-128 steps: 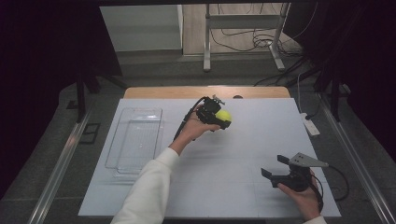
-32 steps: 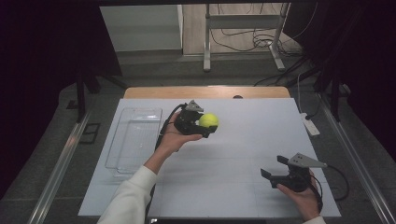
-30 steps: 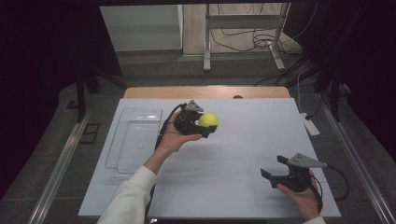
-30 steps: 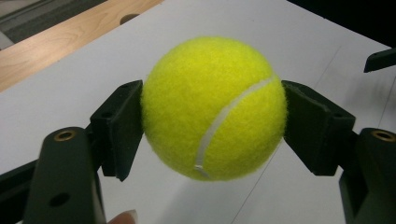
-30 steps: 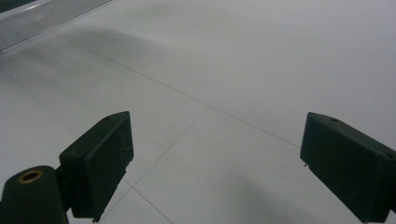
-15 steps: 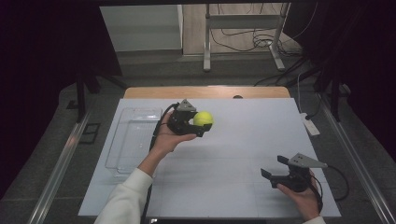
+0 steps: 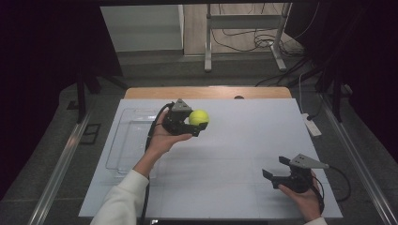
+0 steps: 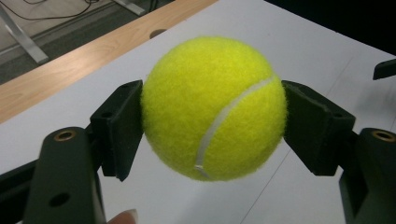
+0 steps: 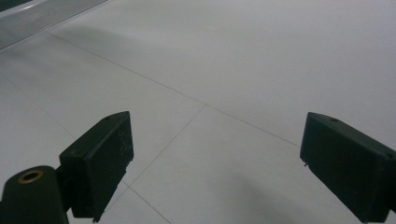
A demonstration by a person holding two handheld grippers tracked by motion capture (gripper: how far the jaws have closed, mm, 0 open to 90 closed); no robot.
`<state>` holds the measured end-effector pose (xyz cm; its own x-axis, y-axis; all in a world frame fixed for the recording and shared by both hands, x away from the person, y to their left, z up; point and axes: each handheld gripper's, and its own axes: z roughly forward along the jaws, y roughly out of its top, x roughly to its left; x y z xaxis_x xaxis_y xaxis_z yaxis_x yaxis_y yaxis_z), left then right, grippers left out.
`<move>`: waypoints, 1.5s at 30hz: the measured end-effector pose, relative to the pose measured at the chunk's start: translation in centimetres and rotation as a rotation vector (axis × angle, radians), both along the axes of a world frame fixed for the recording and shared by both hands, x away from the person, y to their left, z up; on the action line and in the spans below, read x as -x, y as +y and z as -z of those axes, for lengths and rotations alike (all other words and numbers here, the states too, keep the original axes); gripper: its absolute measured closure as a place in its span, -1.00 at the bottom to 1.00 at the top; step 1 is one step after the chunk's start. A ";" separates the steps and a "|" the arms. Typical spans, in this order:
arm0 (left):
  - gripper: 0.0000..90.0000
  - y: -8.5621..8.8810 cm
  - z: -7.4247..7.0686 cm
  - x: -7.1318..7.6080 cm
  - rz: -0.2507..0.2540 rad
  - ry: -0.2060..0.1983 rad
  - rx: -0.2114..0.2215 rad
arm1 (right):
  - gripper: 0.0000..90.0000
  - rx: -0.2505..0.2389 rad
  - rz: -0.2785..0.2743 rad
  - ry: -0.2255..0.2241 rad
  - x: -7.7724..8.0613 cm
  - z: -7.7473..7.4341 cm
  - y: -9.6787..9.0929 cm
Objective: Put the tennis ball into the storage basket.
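The left tongs (image 8: pixel 212 112) hide both flanks of the tennis ball (image 8: pixel 214 107) under their pads, and the right forearm is cut off at the high view's bottom edge.

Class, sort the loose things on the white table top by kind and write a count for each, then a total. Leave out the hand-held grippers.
Tennis ball (yellow, held above the table): 1
Clear plastic tray: 1
Total: 2
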<state>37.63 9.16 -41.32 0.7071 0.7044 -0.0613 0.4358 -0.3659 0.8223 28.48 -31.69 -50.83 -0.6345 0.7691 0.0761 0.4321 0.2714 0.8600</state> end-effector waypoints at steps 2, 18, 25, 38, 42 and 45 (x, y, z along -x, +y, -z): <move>-0.40 0.4 -0.2 0.1 -0.007 -0.006 -0.007 | -0.78 -0.001 -0.001 0.000 0.0 0.0 0.0; -0.40 2.3 -0.6 0.6 -0.053 -0.024 -0.016 | -0.78 0.000 0.002 0.001 -0.1 0.1 0.0; -0.40 3.1 -0.8 0.7 -0.071 -0.030 -0.014 | -0.78 0.003 0.000 0.002 -0.1 0.1 0.0; -0.40 4.4 -0.8 0.9 -0.097 -0.041 -0.013 | -0.78 0.008 0.000 0.004 -0.1 0.1 0.1; -0.40 4.6 -0.8 0.9 -0.104 -0.038 -0.014 | -0.78 0.007 0.001 0.005 -0.1 0.1 0.1; -0.40 4.9 -0.7 0.8 -0.114 -0.036 -0.016 | -0.78 0.004 0.000 0.005 -0.1 0.1 0.0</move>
<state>36.80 14.03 -40.63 0.6243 0.7808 -0.0250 0.4454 -0.3294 0.8326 28.60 -31.66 -50.94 -0.6343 0.7693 0.0763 0.4360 0.2745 0.8571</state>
